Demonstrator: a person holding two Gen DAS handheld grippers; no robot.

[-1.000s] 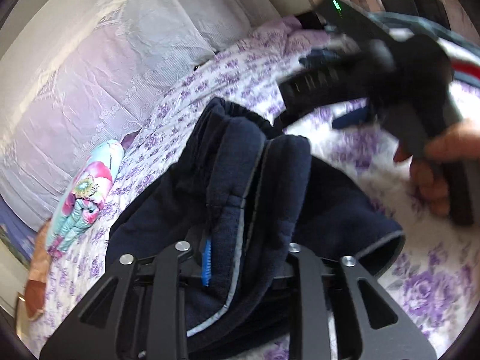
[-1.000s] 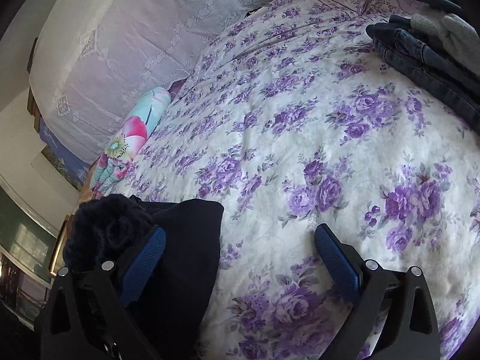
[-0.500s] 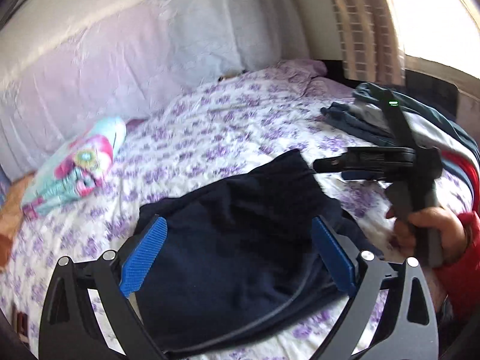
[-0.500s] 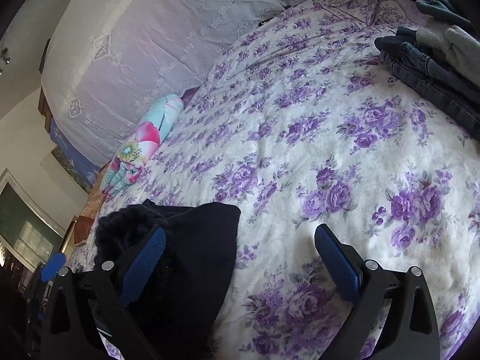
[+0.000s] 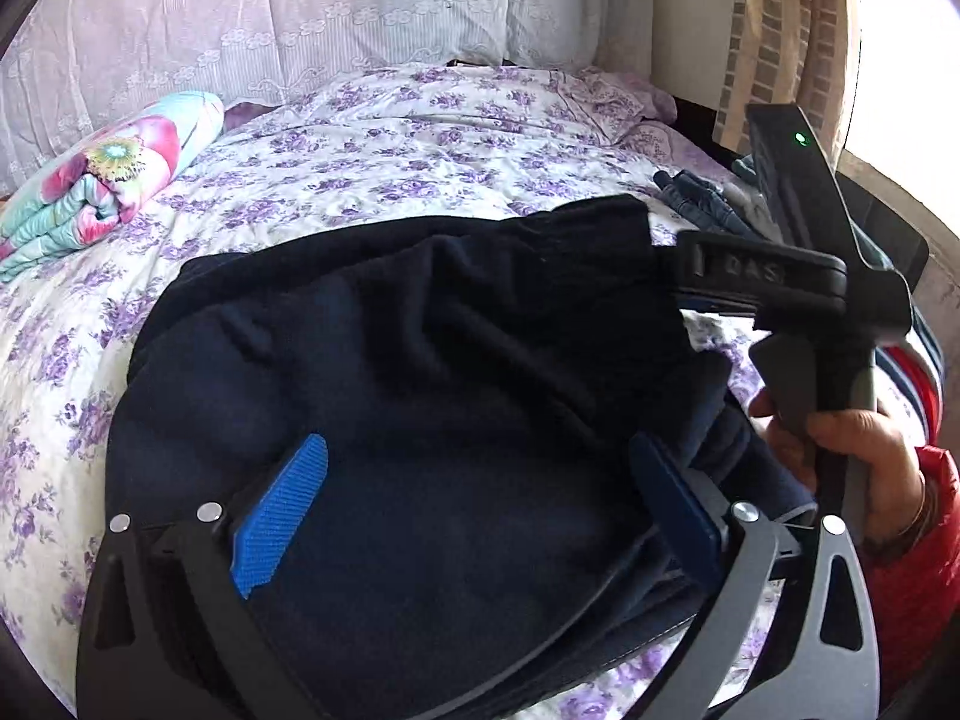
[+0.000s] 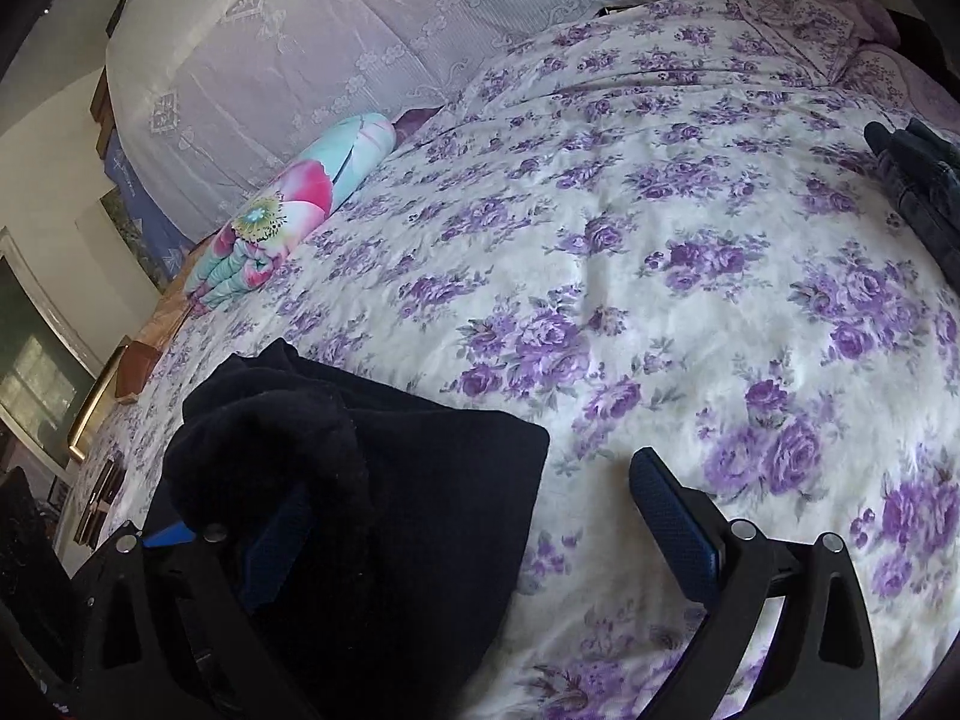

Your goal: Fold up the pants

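While spread wide over the dark pants (image 5: 420, 372), left gripper (image 5: 474, 516) nearer, grasping nothing.
Lying bunched on the bed (image 5: 420, 144), long axis running left to right; right gripper (image 6: 468, 516) also released, at the pants' right edge.

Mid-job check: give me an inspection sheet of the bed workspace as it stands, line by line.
Surface: bedspread, white with purple flowers, rumpled.
Job's things: navy pants lying bunched on the bedspread, not yet a neat fold.
Clutter: rolled floral blanket at the far left; stacked clothes at the far right.
Grippers: left tool open above the pants; right tool open, one finger at the pants' edge.
Cables: nothing seen.
Surroundings: lace-covered pillows at the head; curtain by a bright window.
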